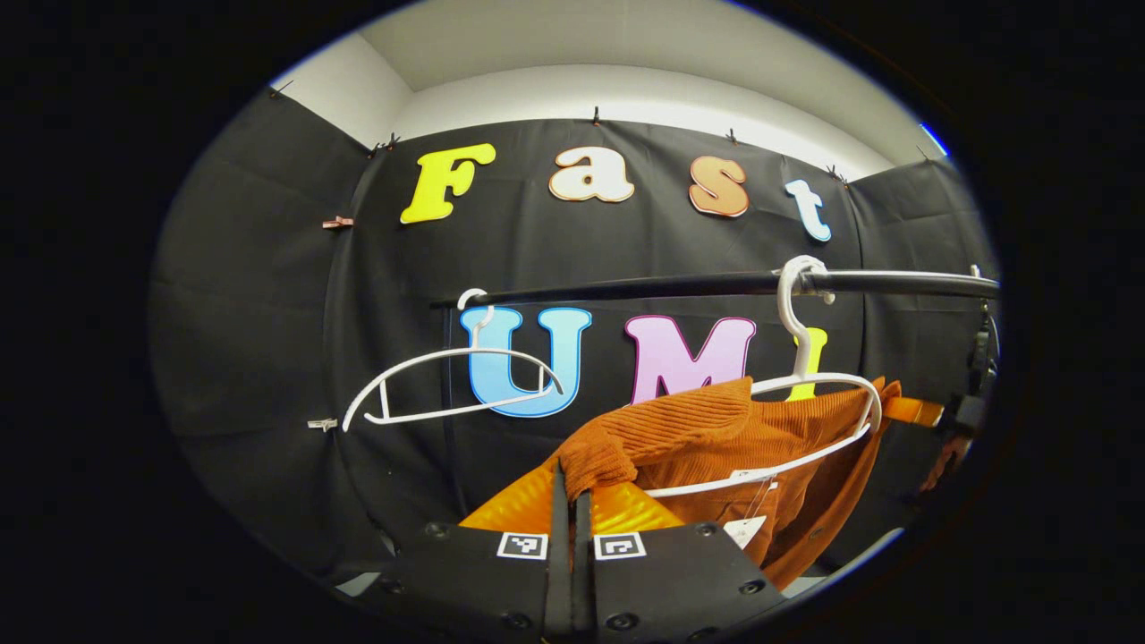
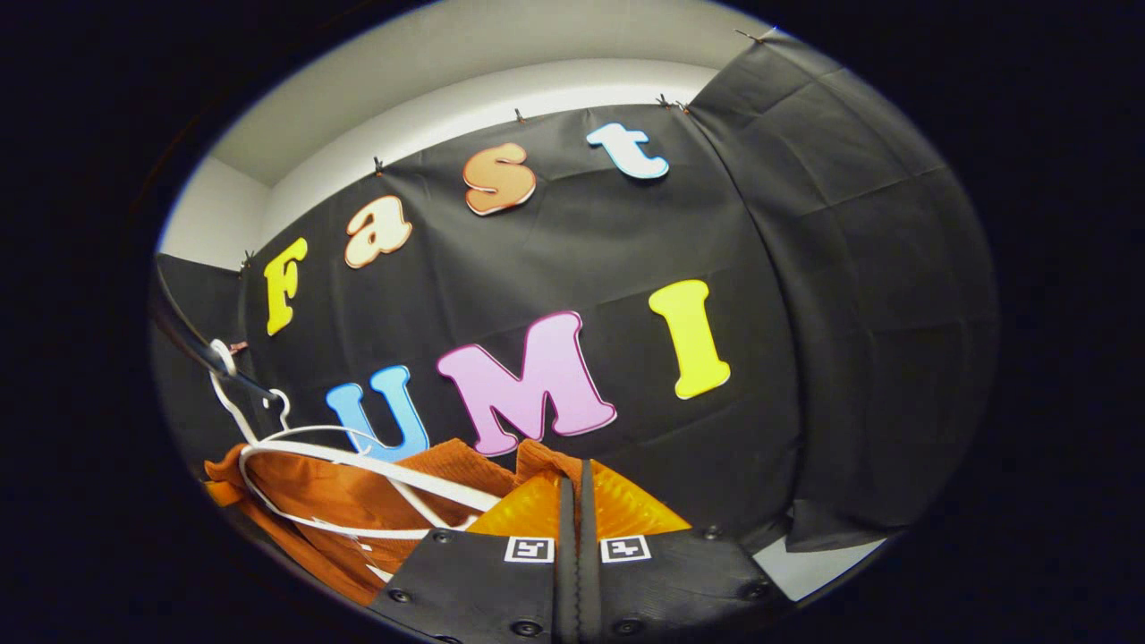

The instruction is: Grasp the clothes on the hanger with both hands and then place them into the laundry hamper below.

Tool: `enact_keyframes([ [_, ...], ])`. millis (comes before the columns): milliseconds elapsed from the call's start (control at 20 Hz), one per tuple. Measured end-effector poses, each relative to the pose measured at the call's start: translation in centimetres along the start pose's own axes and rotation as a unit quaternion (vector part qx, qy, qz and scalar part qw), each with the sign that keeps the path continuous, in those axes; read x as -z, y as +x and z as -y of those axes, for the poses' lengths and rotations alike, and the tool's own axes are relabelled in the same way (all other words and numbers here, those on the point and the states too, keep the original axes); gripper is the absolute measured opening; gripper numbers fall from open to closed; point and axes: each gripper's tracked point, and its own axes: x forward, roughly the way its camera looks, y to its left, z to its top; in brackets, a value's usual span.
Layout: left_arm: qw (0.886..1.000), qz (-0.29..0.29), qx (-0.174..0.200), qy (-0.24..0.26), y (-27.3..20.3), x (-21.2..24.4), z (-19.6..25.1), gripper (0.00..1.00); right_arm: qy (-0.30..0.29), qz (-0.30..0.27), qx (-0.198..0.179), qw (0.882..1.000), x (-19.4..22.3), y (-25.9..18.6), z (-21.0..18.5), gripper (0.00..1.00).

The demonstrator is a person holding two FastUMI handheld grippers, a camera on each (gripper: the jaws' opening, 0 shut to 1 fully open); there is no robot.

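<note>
An orange ribbed garment [image 1: 707, 429] hangs on a white hanger [image 1: 809, 383] hooked over a black rail [image 1: 680, 286]. My left gripper [image 1: 570, 478] is shut on the garment's near shoulder, where a fold of knit bunches over the fingertips. Far right in the left gripper view, the other gripper [image 1: 962, 416] and a hand sit at the garment's opposite shoulder. In the right gripper view, my right gripper [image 2: 573, 487] is shut, with the garment's [image 2: 331, 501] edge caught at its tips. The hanger [image 2: 376, 470] slants to its left, under the rail [image 2: 192, 344].
An empty white hanger [image 1: 447, 385] hangs on the rail, left of the garment. A paper tag [image 1: 744, 529] dangles from the garment near my left gripper. The black cloth wall stands close behind the rail, with a strip of pale floor [image 2: 805, 559] low on the right.
</note>
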Motion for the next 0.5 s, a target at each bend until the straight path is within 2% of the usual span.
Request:
enact_keyframes([
  [50,1.0,-0.002,-0.001,0.001,0.1,0.1,-0.1,0.03,0.009,-0.016,-0.001,1.0,1.8,-0.1,0.1,0.08],
  [100,1.0,-0.002,-0.003,0.001,0.1,0.4,-0.3,0.03,0.019,-0.03,-0.005,0.999,3.6,-0.3,0.1,0.04],
  [200,1.0,-0.005,-0.009,0.003,0.0,0.9,-0.9,0.03,0.031,-0.06,-0.015,0.998,7.4,-1.0,-0.2,0.05],
  [300,1.0,-0.016,-0.017,0.004,-0.1,2.0,-1.9,0.05,0.043,-0.086,-0.041,0.995,10.7,-2.5,-1.8,0.08],
  [350,1.0,-0.025,-0.017,-0.002,-0.2,3.0,-2.3,0.05,0.043,-0.096,-0.056,0.993,12.0,-3.5,-2.9,0.04],
  [500,0.999,-0.037,-0.024,0.001,-1.1,5.9,-3.6,0.05,0.041,-0.107,-0.104,0.988,13.8,-6.2,-6.0,0.04],
])
